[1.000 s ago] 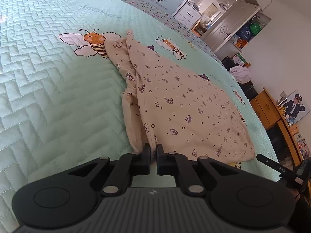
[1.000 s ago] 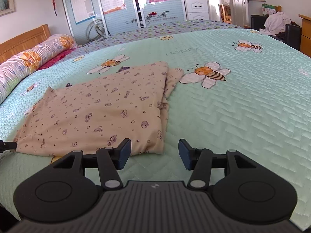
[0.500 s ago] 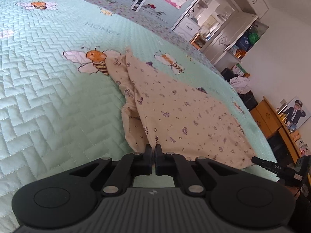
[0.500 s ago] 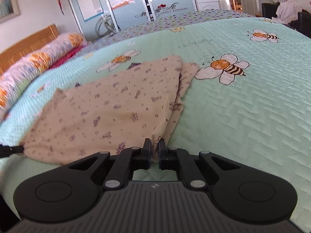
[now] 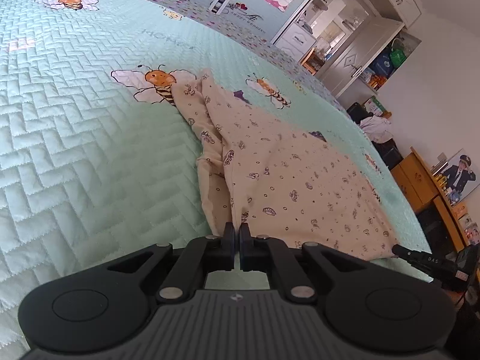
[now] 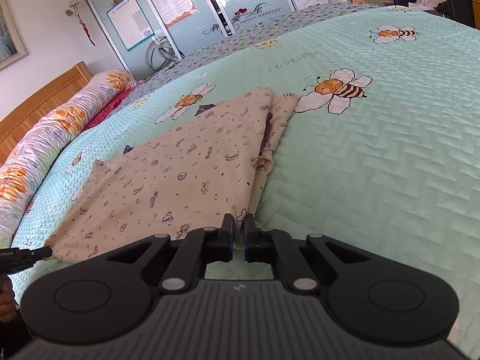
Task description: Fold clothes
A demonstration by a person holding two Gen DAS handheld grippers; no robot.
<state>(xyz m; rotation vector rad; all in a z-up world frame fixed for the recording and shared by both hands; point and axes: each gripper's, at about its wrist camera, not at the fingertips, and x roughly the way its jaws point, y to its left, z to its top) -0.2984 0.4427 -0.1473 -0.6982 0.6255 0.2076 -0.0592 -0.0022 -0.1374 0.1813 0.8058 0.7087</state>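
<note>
A beige garment with small dark prints lies on the mint quilted bedspread; it also shows in the right wrist view. My left gripper is shut on one near corner of the garment and holds it raised. My right gripper is shut on the other near corner, also raised. The far end of the garment rests on the bed beside a bee print. Each view shows the other gripper's tip at the garment's opposite corner.
A floral bolster and wooden headboard lie at the left in the right wrist view. A wardrobe, a wooden desk and a chair with clothes stand beyond the bed's far edge.
My right gripper closed on the garment's corner. Both grippers have lifted the near edge of the garment up off the bed.
</note>
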